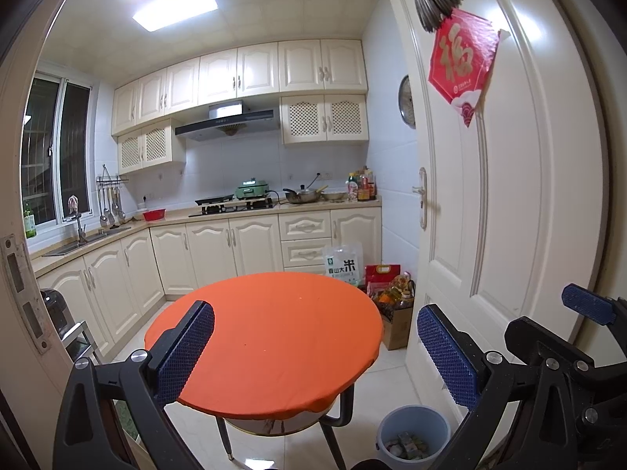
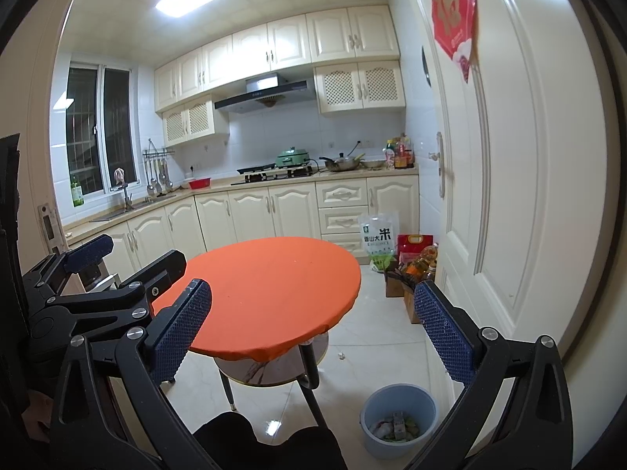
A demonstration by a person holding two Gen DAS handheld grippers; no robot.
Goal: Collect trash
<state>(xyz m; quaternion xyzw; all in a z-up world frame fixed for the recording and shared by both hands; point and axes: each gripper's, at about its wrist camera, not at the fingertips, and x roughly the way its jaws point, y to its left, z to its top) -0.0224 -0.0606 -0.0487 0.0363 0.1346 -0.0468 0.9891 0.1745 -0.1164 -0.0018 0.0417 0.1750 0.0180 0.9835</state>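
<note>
Peering into the blue bin (image 2: pixel 397 411), only crumpled wrappers and scraps at its bottom show, too small to tell what each piece is; in the left wrist view the bin (image 1: pixel 413 431) is partly cut off by a gripper finger. It stands on the pale tiled floor (image 2: pixel 376 337), just beside the leg of the round table with the orange cloth (image 1: pixel 270 337). A small white scrap (image 2: pixel 341 355) lies on the floor near the table. Both the left gripper (image 1: pixel 313 356) and right gripper (image 2: pixel 313 337) hang with fingers wide apart, holding nothing.
</note>
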